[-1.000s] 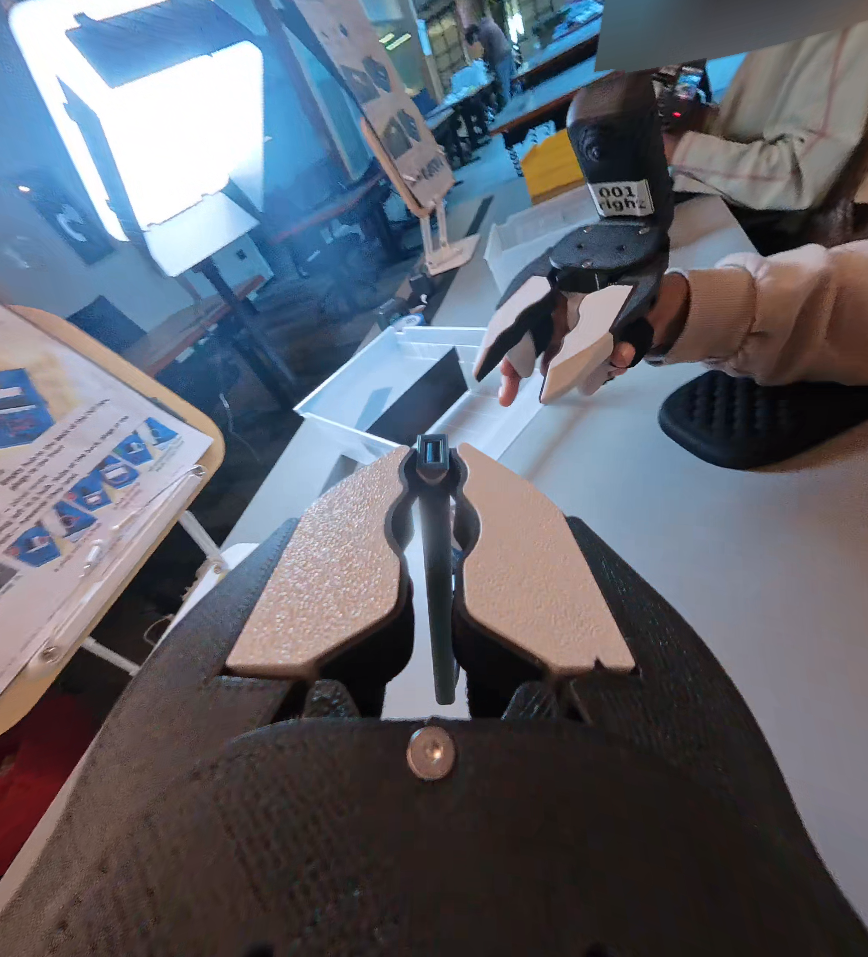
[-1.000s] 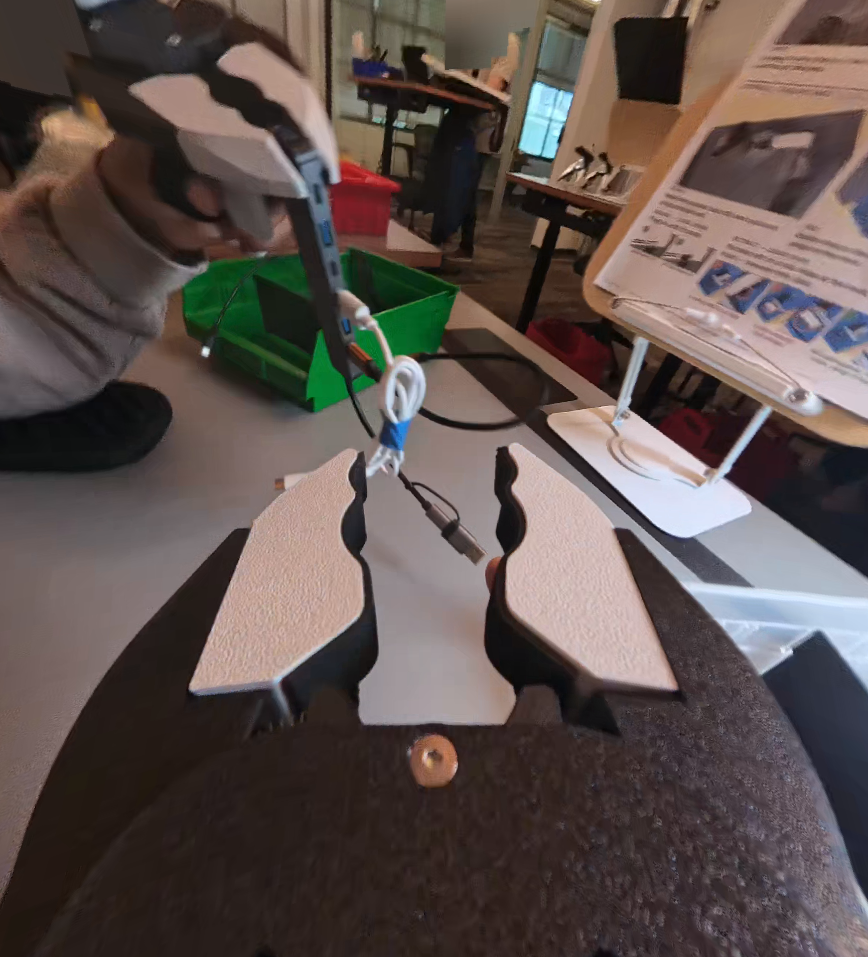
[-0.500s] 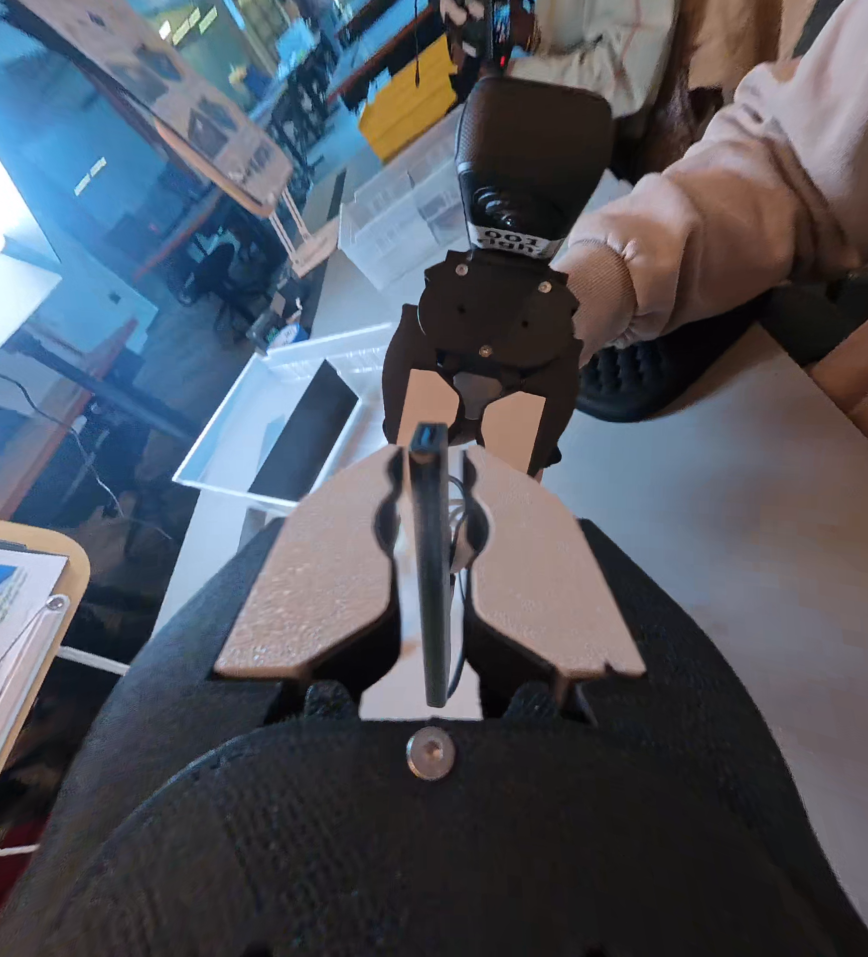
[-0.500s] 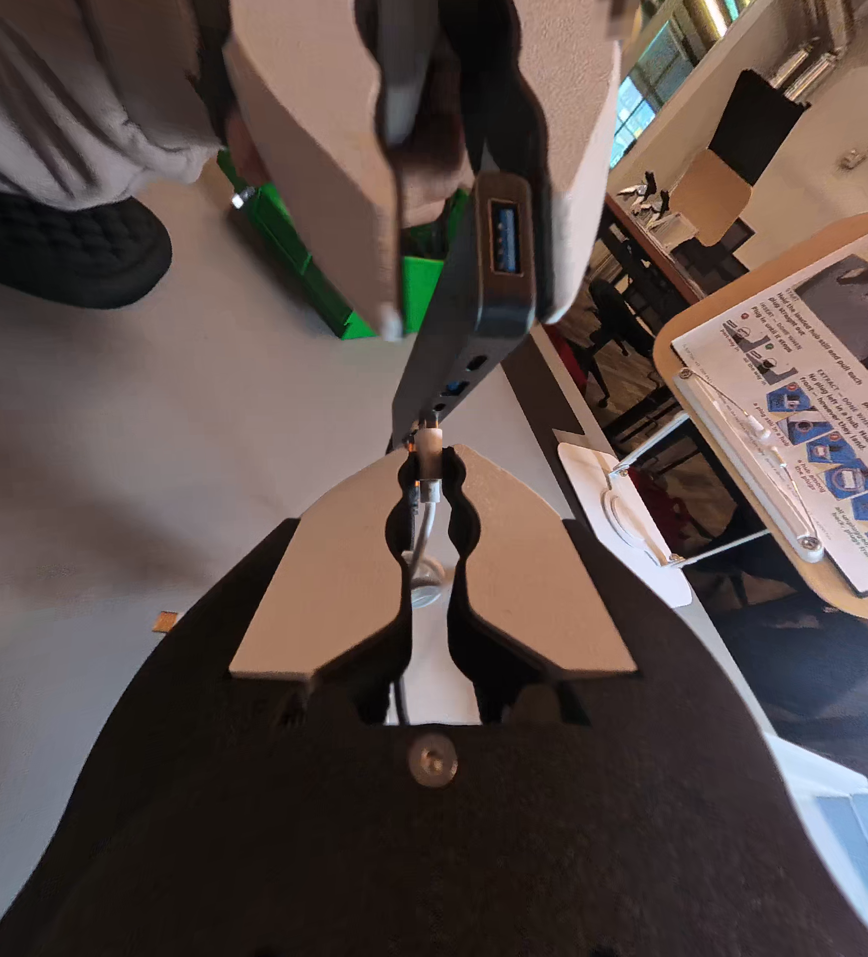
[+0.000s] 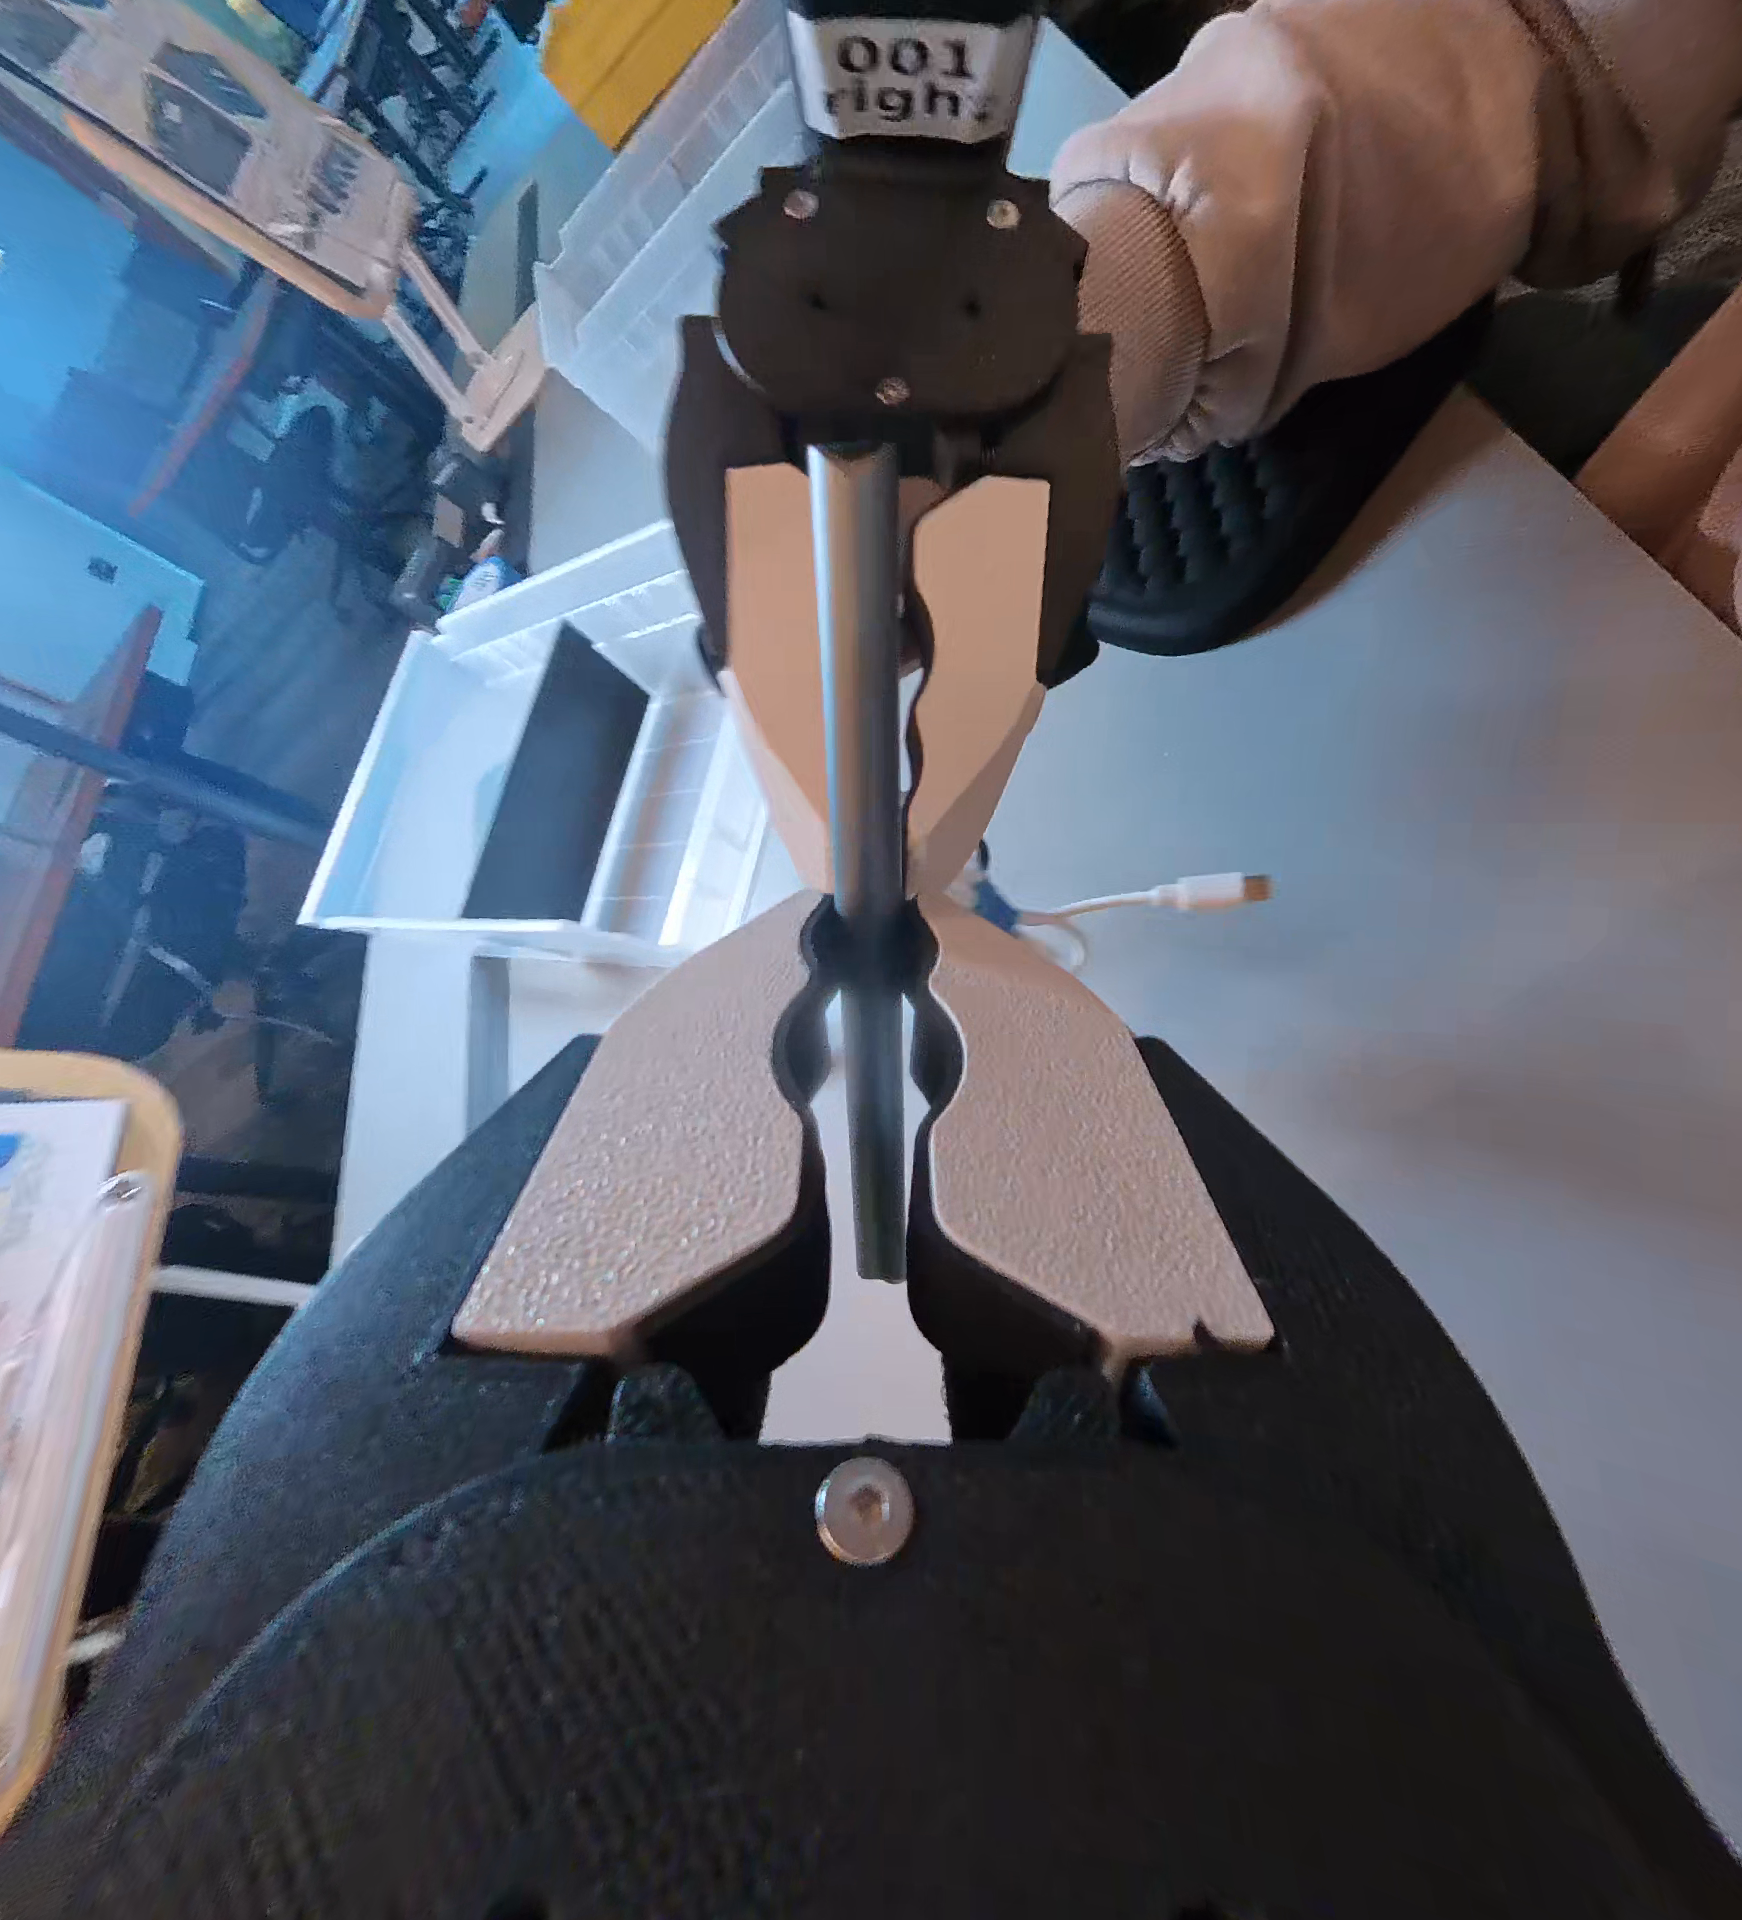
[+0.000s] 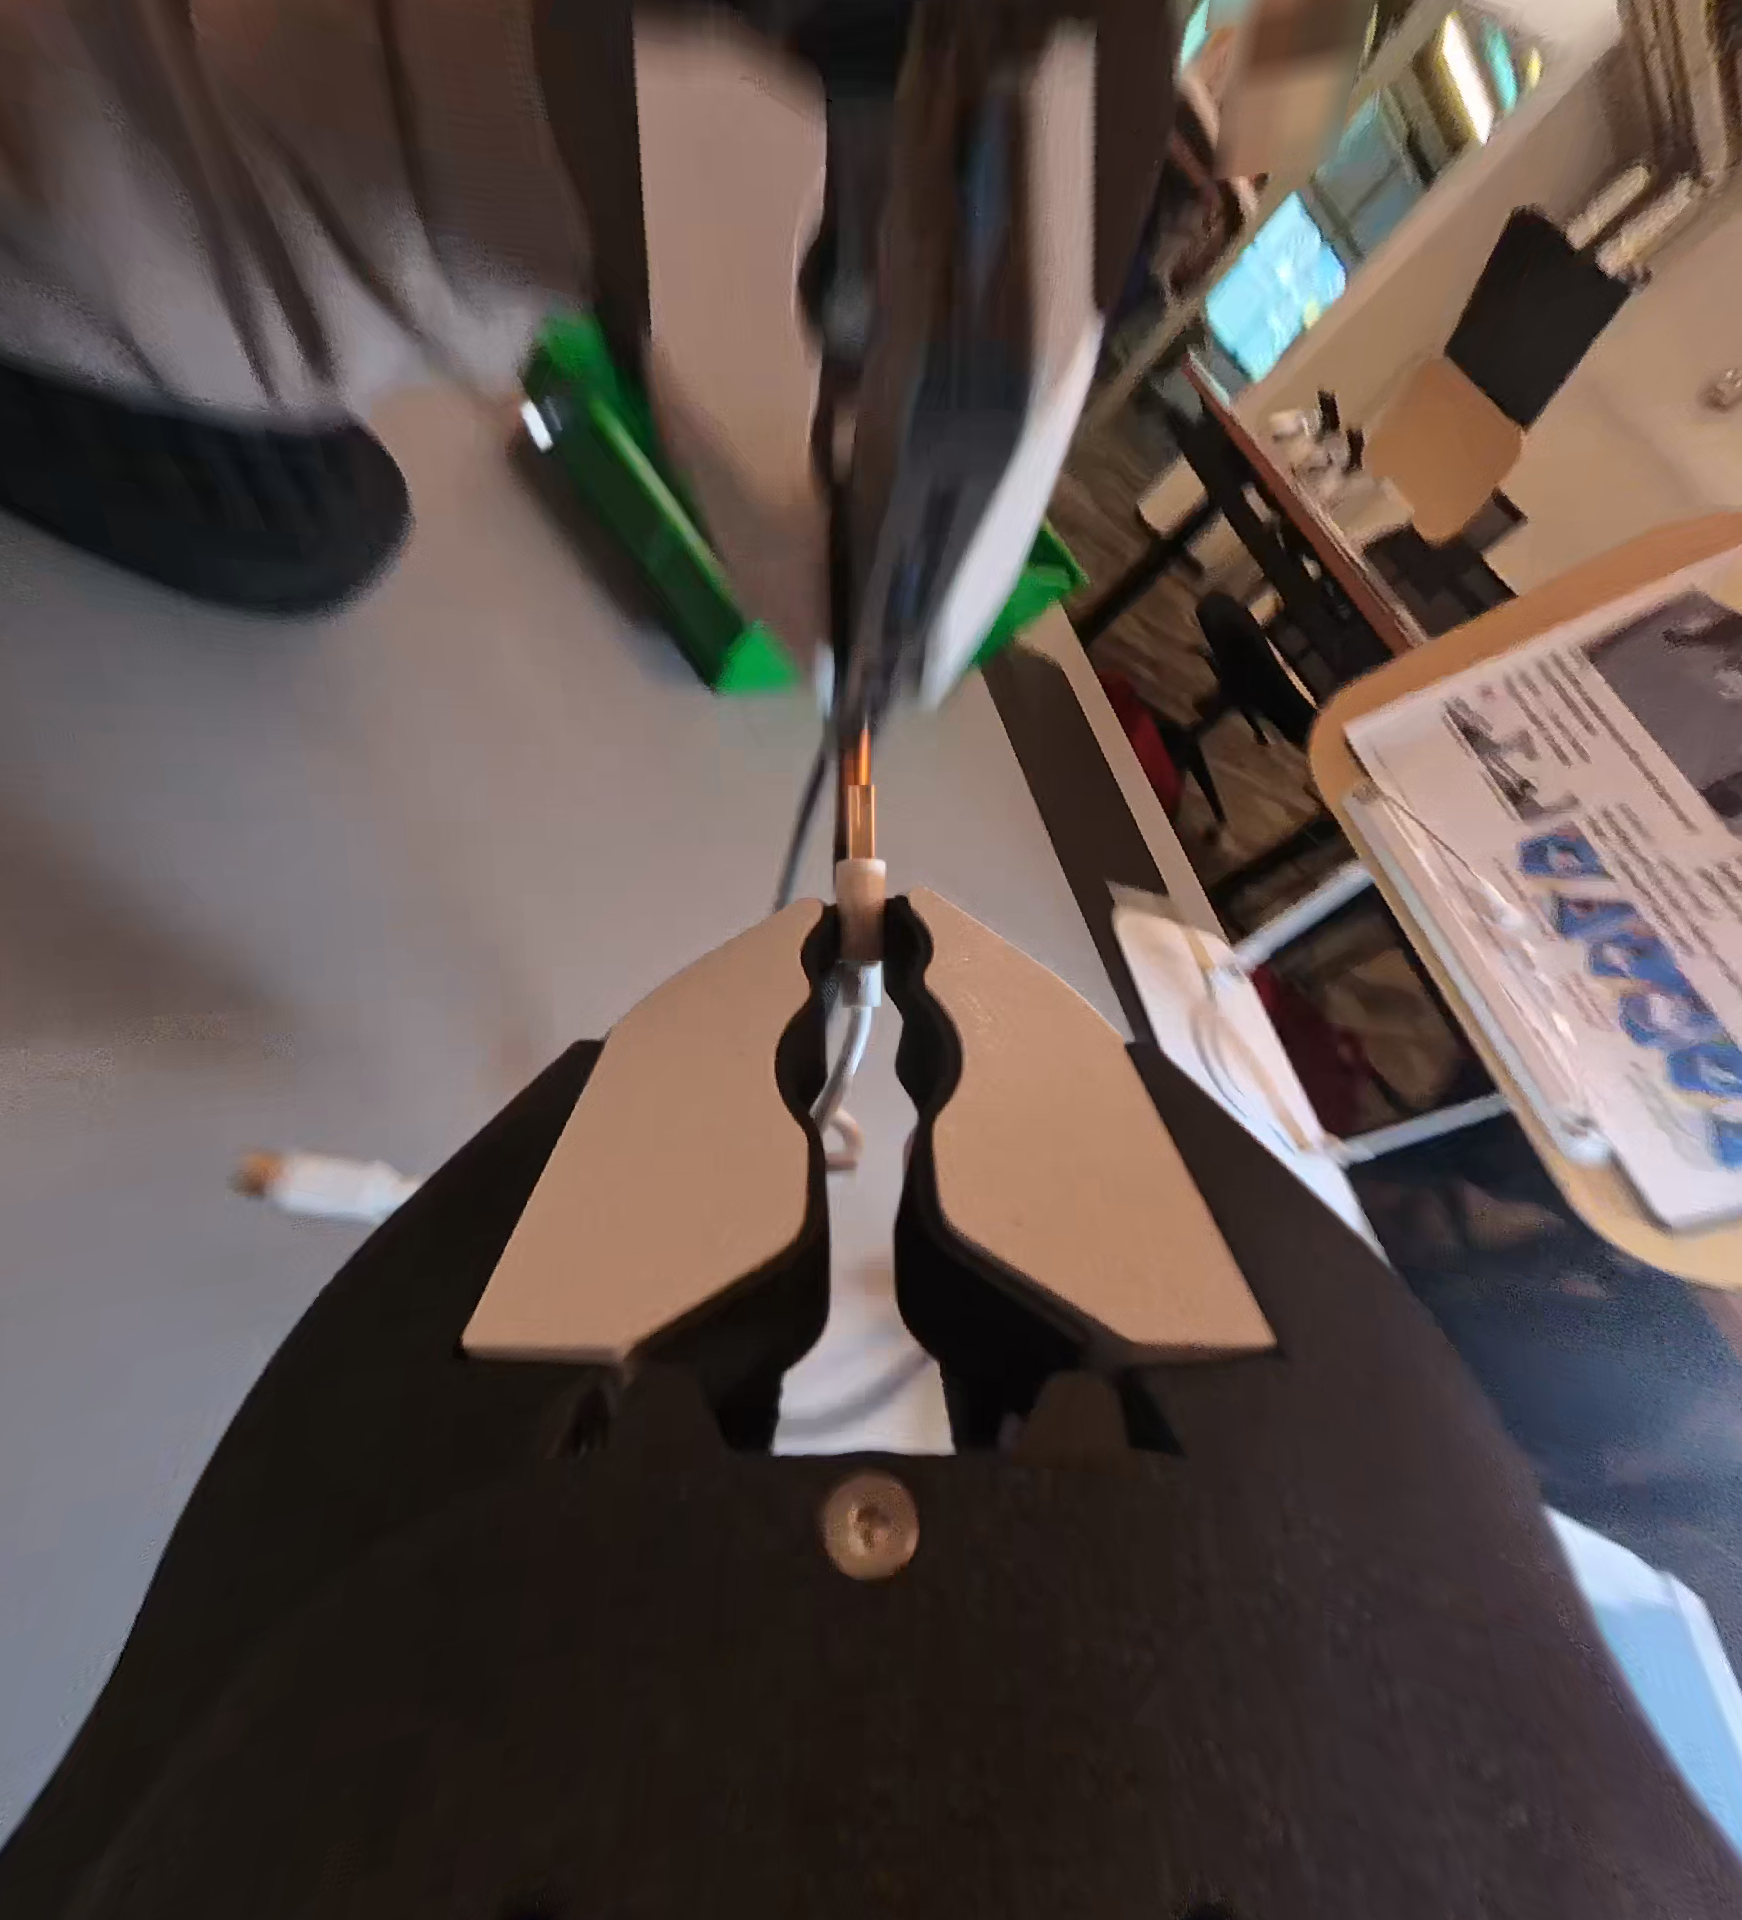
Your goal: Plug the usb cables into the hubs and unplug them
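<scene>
A white bin (image 5: 399, 790) sits at the grey table's (image 5: 1418, 935) edge; a black ribbed pad (image 5: 1251, 561) lies nearby. A green bin (image 6: 659, 561) stands beyond; a printed sheet on a wooden board (image 6: 1625, 914) leans alongside.

Left gripper (image 5: 867, 935): jaws closed on the grey hub (image 5: 862, 790), held edge-on. Right gripper (image 6: 862, 914): jaws closed on a white cable plug (image 6: 862, 894), tip-to-tip with the left gripper, just below the hub. Sleeved hand (image 5: 1220, 249) behind it.

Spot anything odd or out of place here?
Nothing damaged or spilled. The left claw grips the hub; the right claw grips a white plug at the hub's edge. The cable's other plug lies loose on the table, normal here.
</scene>
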Demonstrator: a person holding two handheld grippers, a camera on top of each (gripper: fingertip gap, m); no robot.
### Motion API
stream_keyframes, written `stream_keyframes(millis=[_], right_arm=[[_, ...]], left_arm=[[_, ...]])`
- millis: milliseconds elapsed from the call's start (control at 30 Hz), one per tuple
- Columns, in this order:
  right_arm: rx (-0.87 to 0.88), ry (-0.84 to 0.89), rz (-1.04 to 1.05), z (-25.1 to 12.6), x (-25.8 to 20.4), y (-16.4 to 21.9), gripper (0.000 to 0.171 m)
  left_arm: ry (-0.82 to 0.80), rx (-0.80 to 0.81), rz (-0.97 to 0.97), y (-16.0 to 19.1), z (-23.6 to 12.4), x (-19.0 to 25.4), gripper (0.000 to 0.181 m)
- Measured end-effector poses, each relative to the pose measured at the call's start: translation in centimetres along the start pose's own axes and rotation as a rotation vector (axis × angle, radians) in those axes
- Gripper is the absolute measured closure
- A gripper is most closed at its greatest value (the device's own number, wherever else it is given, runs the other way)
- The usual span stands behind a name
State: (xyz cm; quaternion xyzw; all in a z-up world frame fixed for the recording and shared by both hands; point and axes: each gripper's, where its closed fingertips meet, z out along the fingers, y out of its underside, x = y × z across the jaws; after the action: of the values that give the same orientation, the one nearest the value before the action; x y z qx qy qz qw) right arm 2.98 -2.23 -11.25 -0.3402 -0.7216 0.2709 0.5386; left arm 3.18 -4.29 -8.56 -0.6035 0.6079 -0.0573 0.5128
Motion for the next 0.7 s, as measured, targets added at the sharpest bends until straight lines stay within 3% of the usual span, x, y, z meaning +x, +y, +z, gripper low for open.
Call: stream_keyframes(millis=[33,100,267,367,500,700], right_arm=[[-0.053,0.038,-0.031,-0.2,0.7,1.4,0.163],[-0.025,0.046,0.064,-1.4,1.8,2.2,0.163],[0.012,0.319,0.138,-6.1,9.8,1.6,0.163],[-0.133,0.489,0.127,-8.3,15.5,4.0,0.163],[-0.325,0.566,0.167,-8.7,20.6,8.5,0.163],[-0.609,0.562,0.344,-8.0,20.9,18.0,0.162]], left_arm=[[-0.030,0.023,-0.014,-0.4,-1.6,-0.8,0.170],[-0.111,0.068,-0.045,-0.9,-5.6,-2.5,0.170],[-0.380,0.141,-0.095,-1.0,-12.2,-6.5,0.170],[-0.474,0.160,-0.126,-1.0,-13.3,-8.0,0.170],[-0.518,0.161,-0.136,-1.0,-13.3,-8.6,0.170],[-0.511,0.210,-0.163,-0.9,-13.3,-8.7,0.170]])
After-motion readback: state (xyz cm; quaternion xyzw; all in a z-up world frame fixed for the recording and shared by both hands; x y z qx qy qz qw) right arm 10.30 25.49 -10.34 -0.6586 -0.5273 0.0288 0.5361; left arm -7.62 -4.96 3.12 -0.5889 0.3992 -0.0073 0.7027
